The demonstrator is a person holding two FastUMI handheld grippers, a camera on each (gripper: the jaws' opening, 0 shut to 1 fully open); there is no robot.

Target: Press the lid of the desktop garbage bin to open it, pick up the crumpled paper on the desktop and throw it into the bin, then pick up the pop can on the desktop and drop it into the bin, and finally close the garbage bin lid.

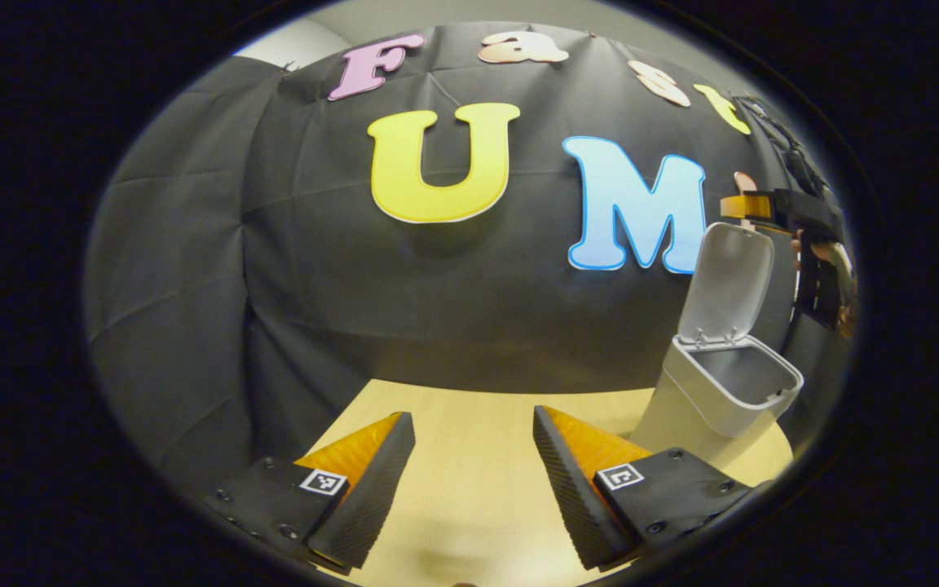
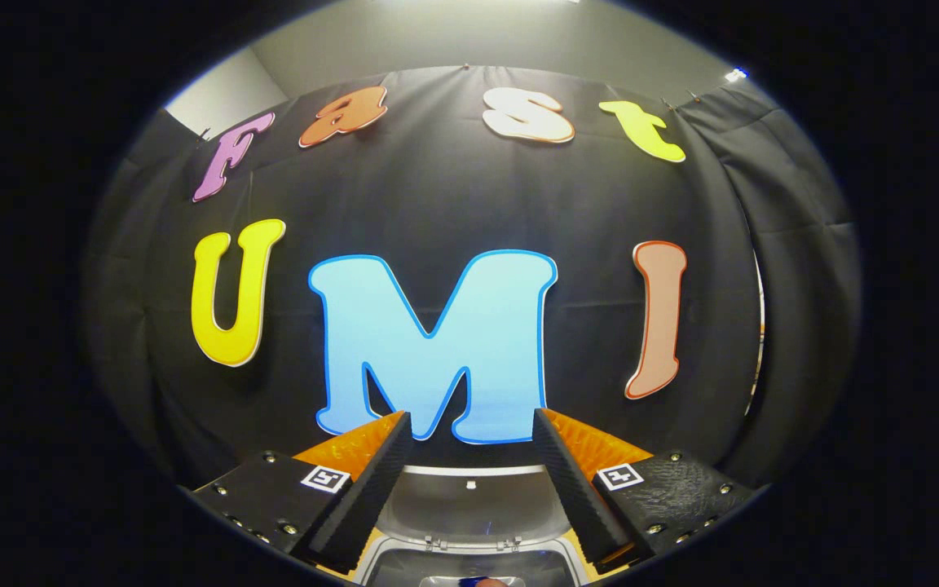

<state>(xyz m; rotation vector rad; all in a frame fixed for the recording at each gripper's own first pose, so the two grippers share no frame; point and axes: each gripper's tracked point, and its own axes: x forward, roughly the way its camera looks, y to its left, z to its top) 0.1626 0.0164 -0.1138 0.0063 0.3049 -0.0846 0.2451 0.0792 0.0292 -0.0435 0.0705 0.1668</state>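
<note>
Bin [image 1: 722, 391] first: it stands on the worktop [image 1: 469, 489] toward my right, with its lid [image 1: 726, 281] hinged back and upright behind the open mouth. In the left gripper view the part of the inside wall I can see looks bare, but the bottom is hidden from there. In the right gripper view I look almost straight down past the hinge, with the lid [image 2: 469, 493] just ahead of my fingers, and a small blue and red scrap of something shows at the very bottom edge inside the mouth; it may be the pop can, but too little shows to be sure. My right hand-held gripper [image 2: 469, 473] hangs above the bin with its fingers apart and nothing between them, so I judge a drop is done and closing the lid comes next. To do that well I would reach behind the raised lid, push on its top edge, and tip it forward gently so the light bin does not slide. My left hand-held gripper [image 1: 473, 481] waits over bare worktop, fingers apart and empty.
</note>
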